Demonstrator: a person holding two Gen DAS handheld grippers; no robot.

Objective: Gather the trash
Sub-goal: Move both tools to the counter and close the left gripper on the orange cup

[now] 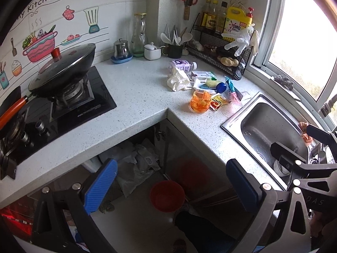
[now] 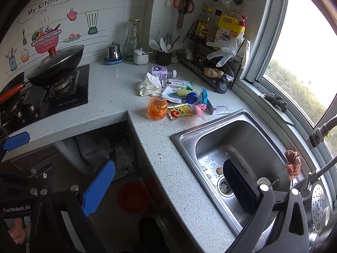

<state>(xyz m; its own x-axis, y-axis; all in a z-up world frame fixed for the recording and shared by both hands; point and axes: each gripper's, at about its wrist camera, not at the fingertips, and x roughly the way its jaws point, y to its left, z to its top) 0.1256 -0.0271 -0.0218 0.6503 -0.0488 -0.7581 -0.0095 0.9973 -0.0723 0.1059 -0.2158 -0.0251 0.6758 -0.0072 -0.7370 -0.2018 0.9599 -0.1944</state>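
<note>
A heap of trash lies on the speckled counter near the sink: an orange plastic cup, a crumpled white tissue, a lying purple-label bottle, a small box, a blue bottle cap, a yellow-red sachet and a pink wrapper. The heap shows in the right wrist view too, with the cup and sachet. A red bin stands on the floor below, also in the right view. My left gripper is open and empty above the floor. My right gripper is open and empty over the counter edge and sink.
A steel sink lies right of the heap. A wok sits on the gas stove at left. A wire rack with bottles and gloves stands in the back corner by the window. The open cabinet below holds plastic bags.
</note>
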